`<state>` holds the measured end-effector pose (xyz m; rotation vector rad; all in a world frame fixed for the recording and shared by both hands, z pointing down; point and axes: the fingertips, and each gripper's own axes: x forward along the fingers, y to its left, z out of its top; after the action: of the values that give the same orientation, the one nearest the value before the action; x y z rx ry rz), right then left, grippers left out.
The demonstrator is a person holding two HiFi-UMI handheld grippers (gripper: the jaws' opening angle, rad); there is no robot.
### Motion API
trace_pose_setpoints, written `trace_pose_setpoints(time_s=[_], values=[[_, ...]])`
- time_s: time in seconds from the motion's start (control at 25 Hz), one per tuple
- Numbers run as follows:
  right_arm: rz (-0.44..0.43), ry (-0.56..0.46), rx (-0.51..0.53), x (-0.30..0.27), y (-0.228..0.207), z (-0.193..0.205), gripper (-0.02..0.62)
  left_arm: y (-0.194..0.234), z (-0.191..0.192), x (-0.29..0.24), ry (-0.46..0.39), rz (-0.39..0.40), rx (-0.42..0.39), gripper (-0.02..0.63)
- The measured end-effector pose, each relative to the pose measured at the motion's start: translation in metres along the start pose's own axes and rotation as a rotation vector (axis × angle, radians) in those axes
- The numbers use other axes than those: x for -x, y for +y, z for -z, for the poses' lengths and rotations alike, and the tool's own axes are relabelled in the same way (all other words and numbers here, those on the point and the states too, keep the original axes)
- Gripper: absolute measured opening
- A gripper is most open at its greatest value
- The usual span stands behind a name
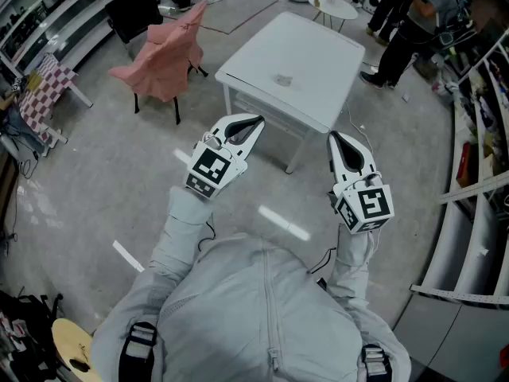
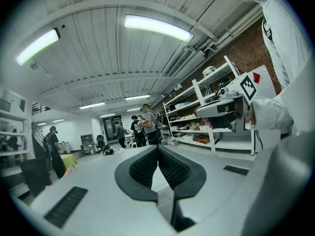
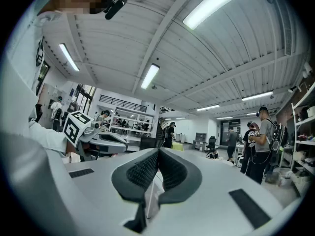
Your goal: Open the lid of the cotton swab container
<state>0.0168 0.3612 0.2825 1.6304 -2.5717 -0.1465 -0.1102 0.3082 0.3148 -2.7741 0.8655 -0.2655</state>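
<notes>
A small clear cotton swab container (image 1: 283, 79) sits near the middle of a white table (image 1: 318, 62) ahead of me, far from both grippers. My left gripper (image 1: 256, 122) is held in the air short of the table's near edge, shut with nothing in it. My right gripper (image 1: 334, 137) hangs beside it to the right, also shut and empty. In the left gripper view the jaws (image 2: 158, 149) meet tip to tip, pointing level into the room. The right gripper view shows the same closed tips (image 3: 158, 152). Neither gripper view shows the container.
A chair draped with pink cloth (image 1: 165, 54) stands left of the table. People (image 1: 413, 18) stand beyond the table's far right corner by a small round table (image 1: 332, 6). Shelving (image 1: 477, 157) runs along the right. Grey floor lies between me and the table.
</notes>
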Motion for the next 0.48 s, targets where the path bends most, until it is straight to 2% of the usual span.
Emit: trace_pose_setpoints(time_s=[0.48], values=[[-0.005,-0.029,-0.048,0.009,-0.029,0.005,0.034,-0.013,-0.002,-0.021,0.008,-0.012,0.025,0.023]])
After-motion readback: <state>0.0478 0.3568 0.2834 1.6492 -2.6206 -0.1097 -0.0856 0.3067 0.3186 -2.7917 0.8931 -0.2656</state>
